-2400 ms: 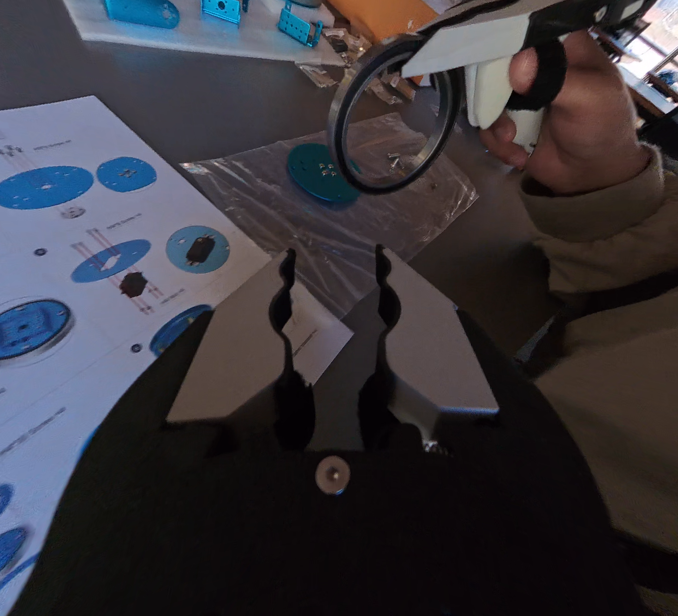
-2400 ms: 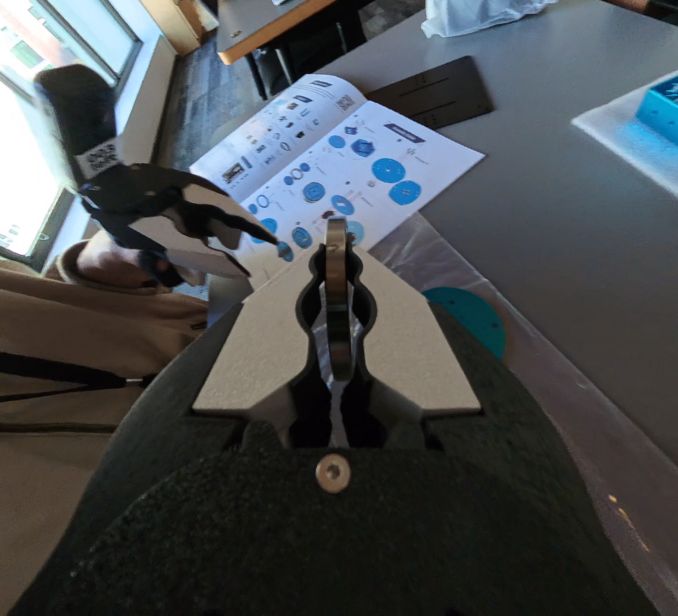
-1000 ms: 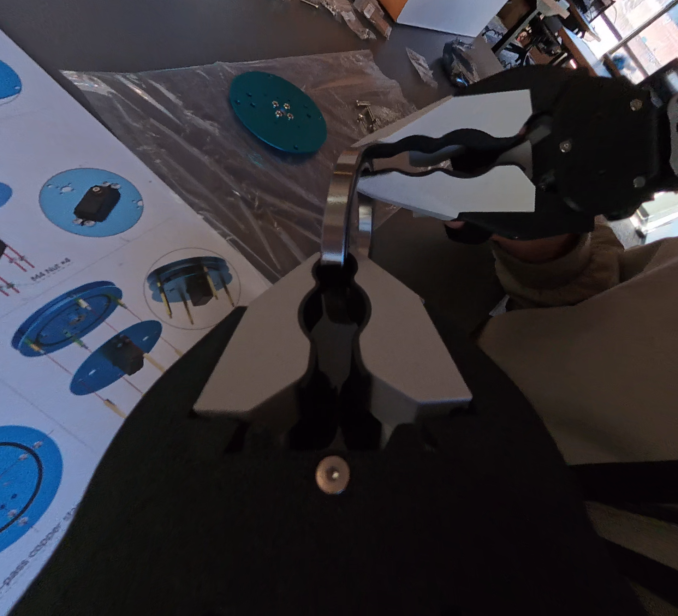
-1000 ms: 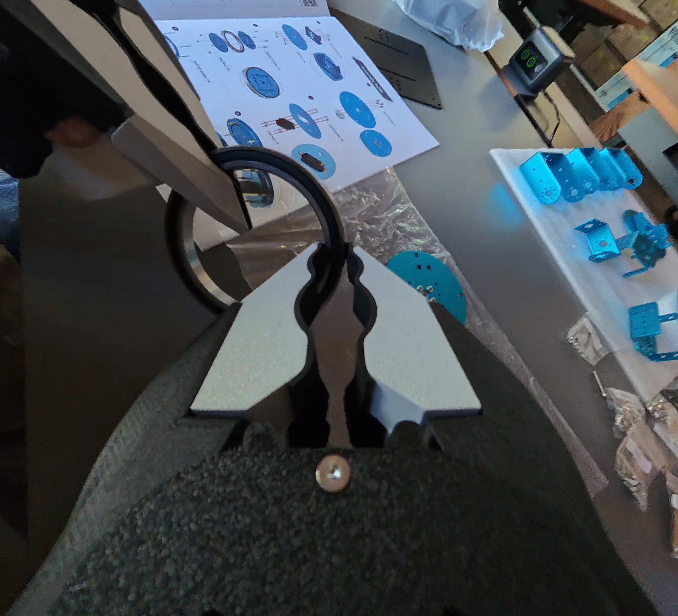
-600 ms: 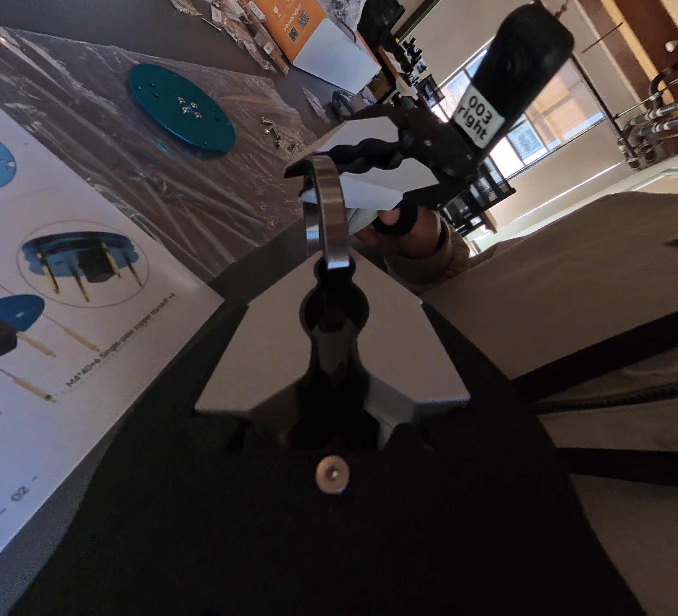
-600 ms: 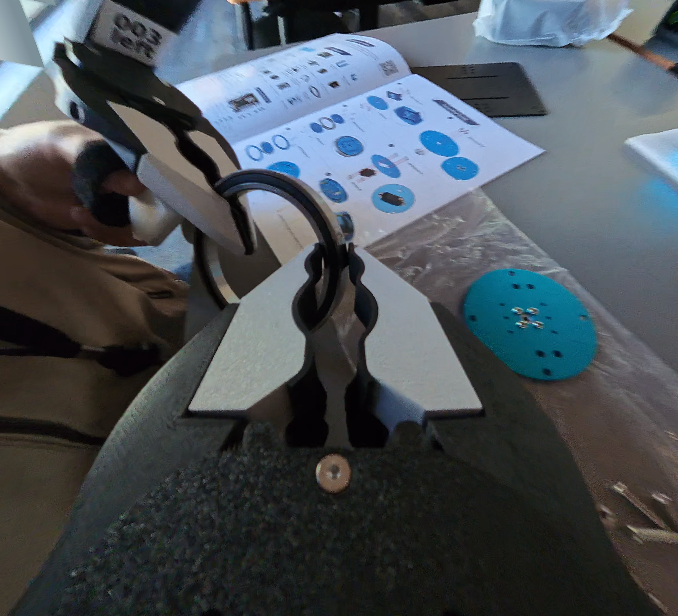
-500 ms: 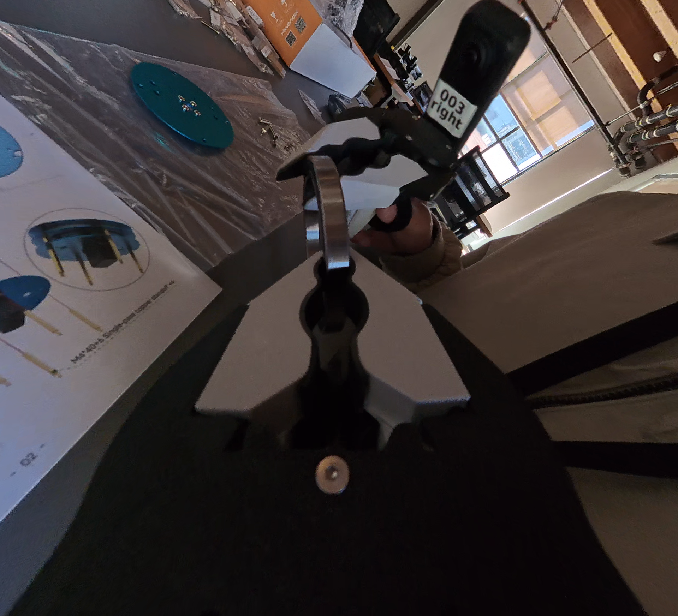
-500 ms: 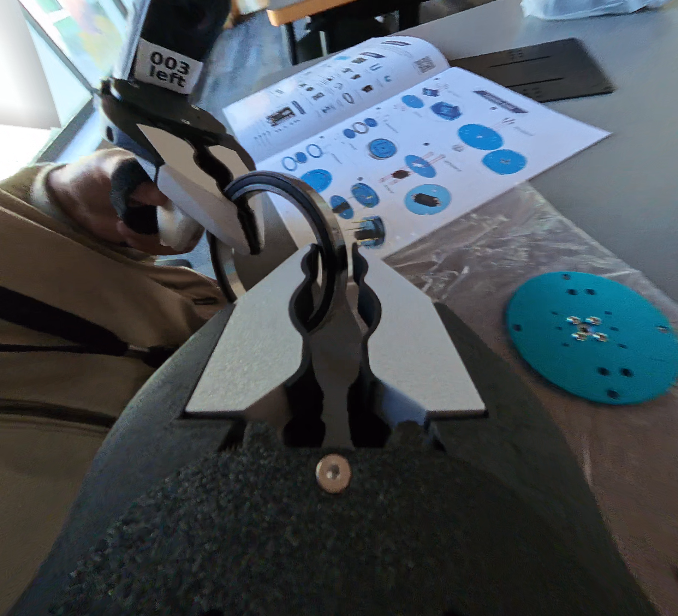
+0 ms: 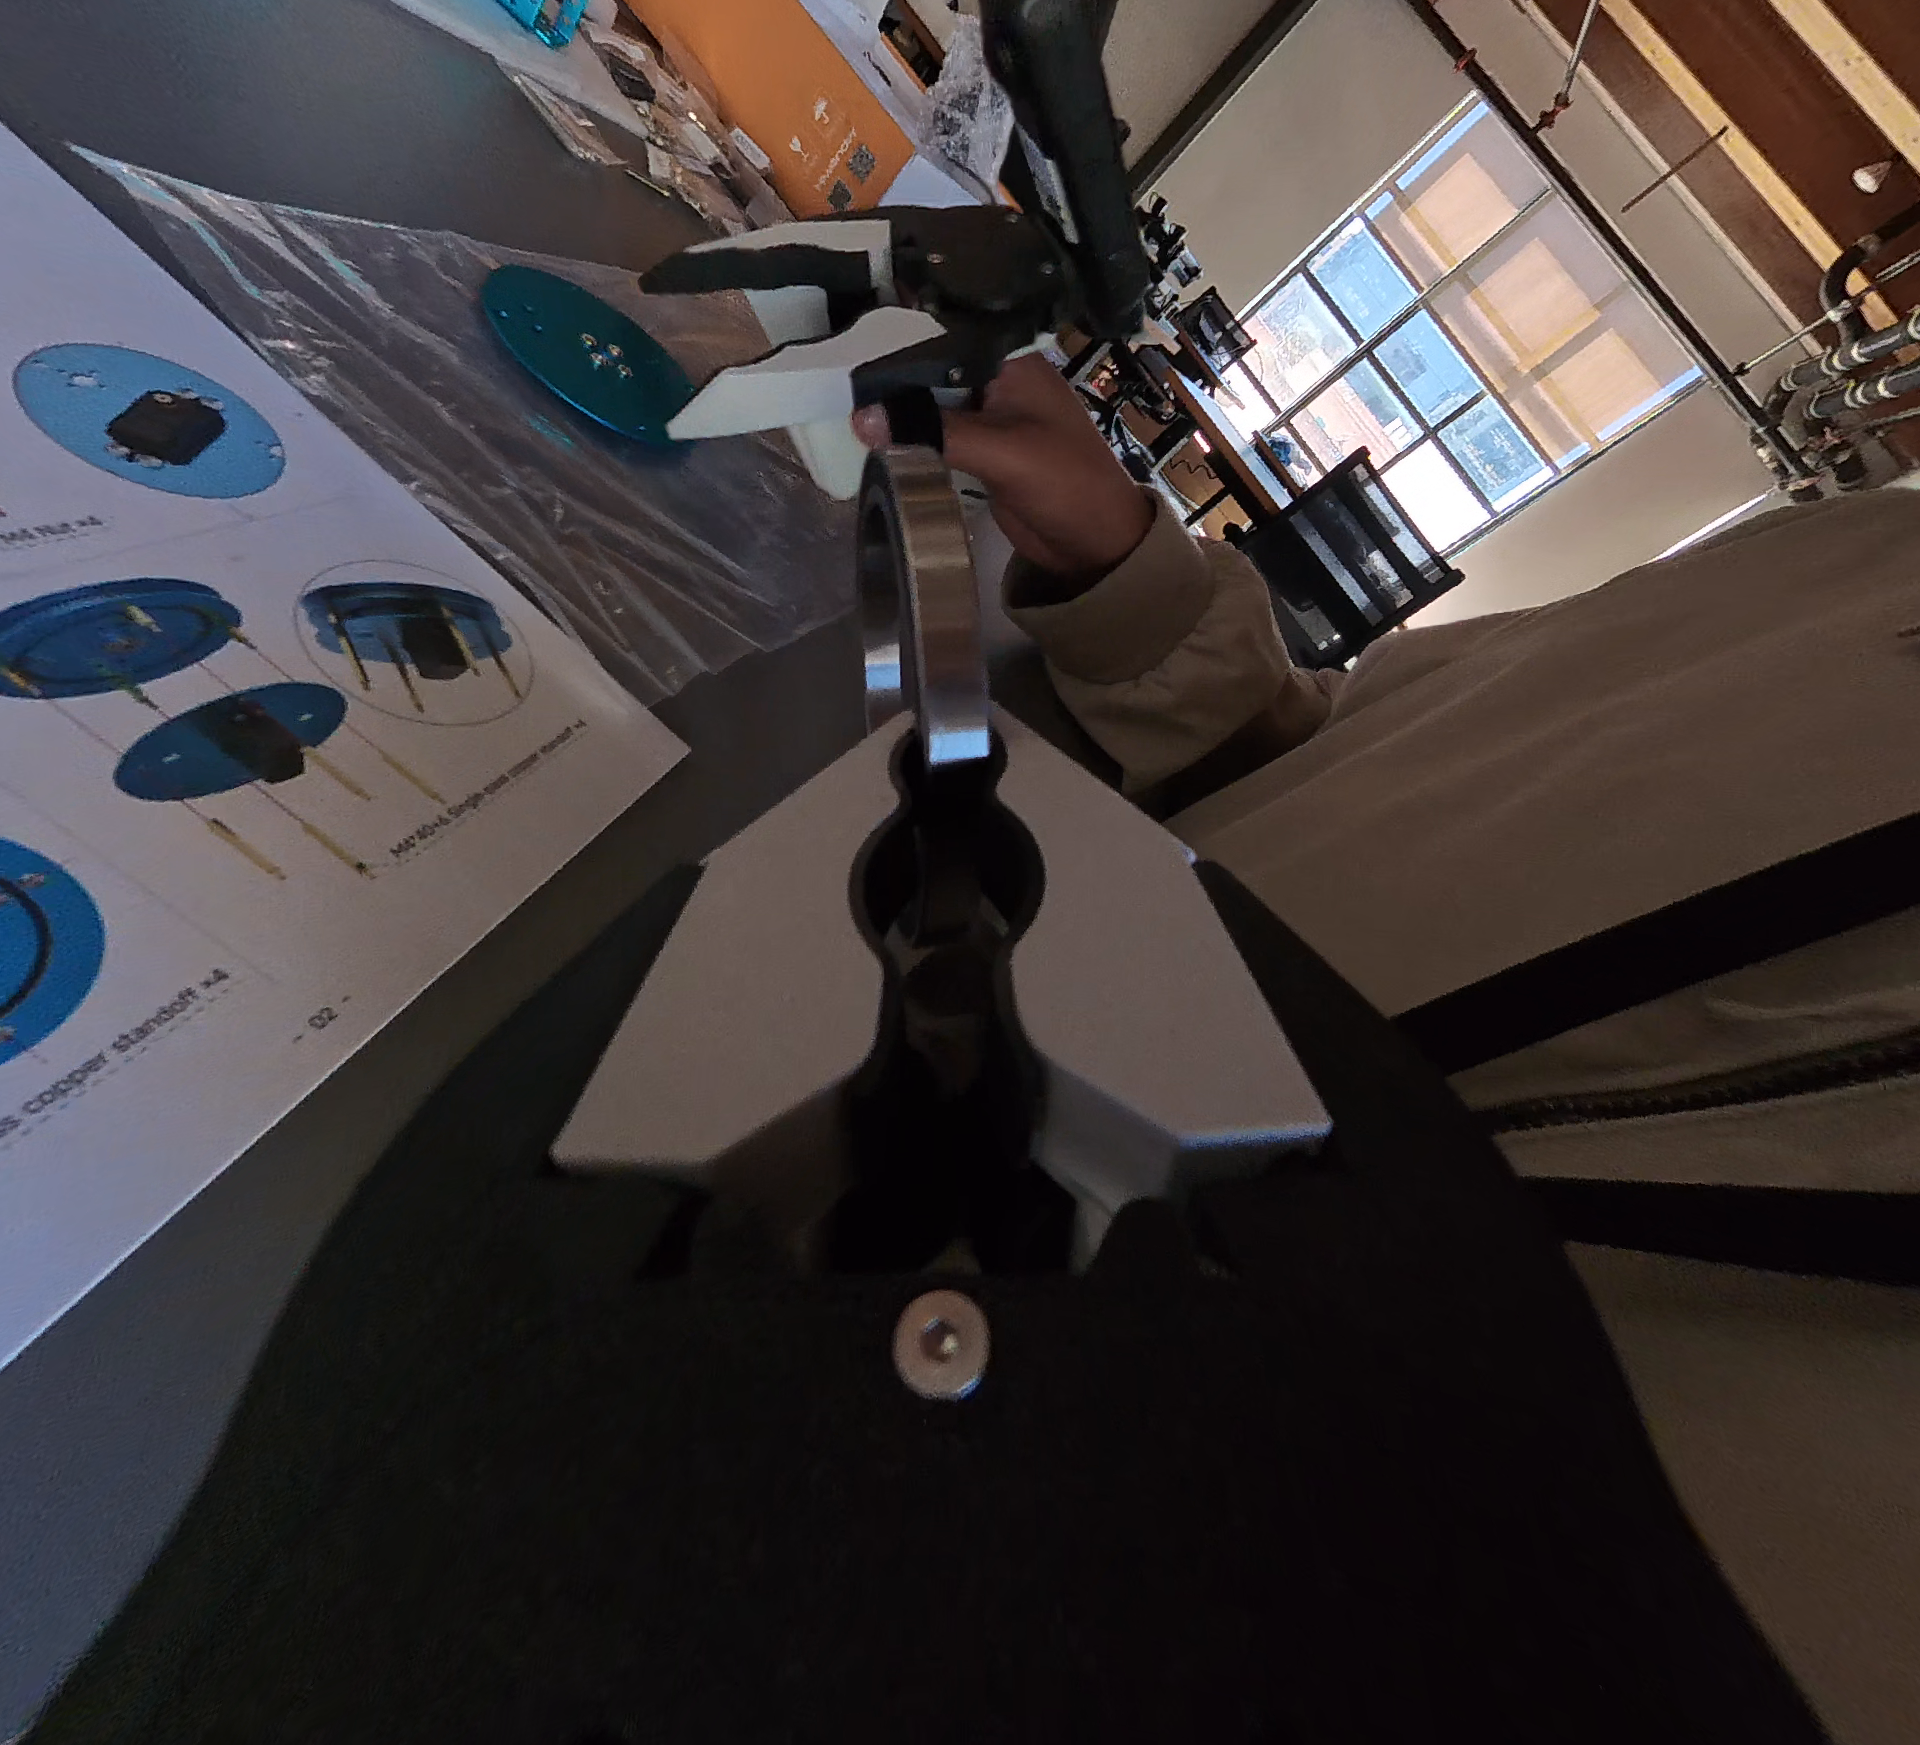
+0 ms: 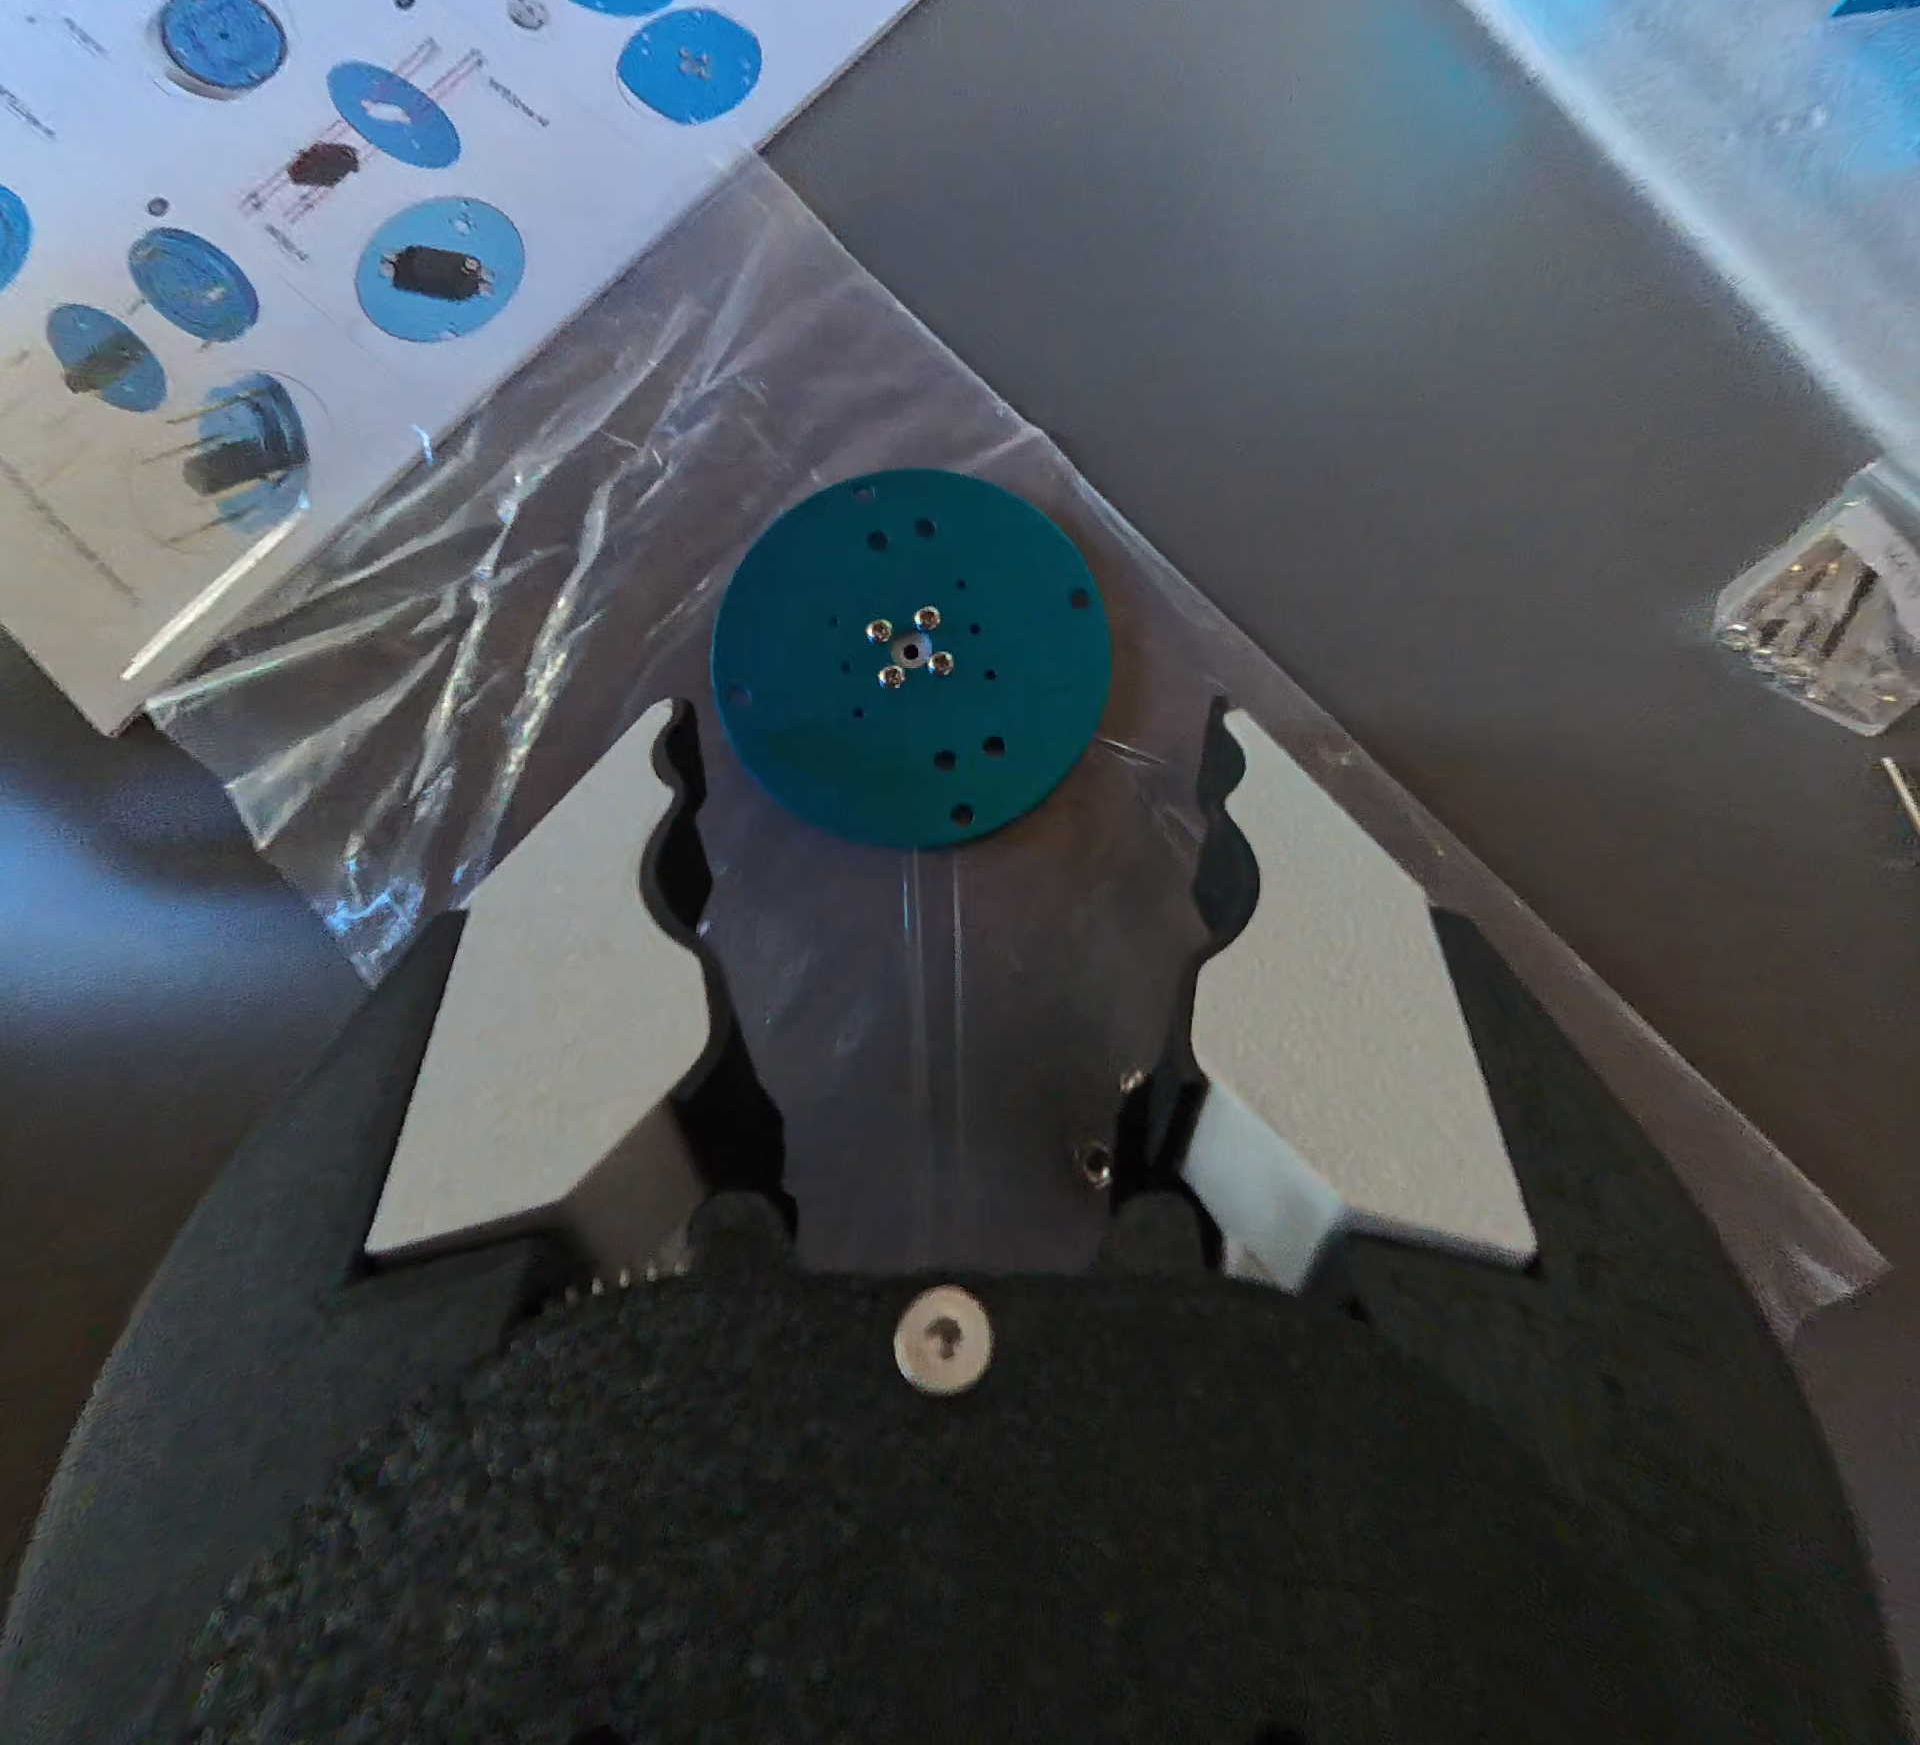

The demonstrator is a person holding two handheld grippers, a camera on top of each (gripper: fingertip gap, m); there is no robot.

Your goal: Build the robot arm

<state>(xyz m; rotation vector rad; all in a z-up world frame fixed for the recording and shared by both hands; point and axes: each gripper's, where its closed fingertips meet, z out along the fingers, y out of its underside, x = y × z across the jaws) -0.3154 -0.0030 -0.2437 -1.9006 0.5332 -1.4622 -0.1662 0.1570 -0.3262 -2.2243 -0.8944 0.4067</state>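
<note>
Left gripper (image 9: 940,750) pinches rigid, slick-looking steel bearing ring (image 9: 925,615) edge-on by its rim; right gripper (image 10: 945,760) hangs spread wide, empty, over teal disc (image 10: 911,656).

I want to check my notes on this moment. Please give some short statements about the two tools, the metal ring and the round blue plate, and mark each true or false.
1. The left tool is shut on the metal ring. True.
2. The right tool holds the ring too. False: it is open and holds nothing.
3. The round blue plate lies on a clear plastic bag. True.
4. The plate lies on the printed booklet. False: the booklet is beside the bag.
</note>
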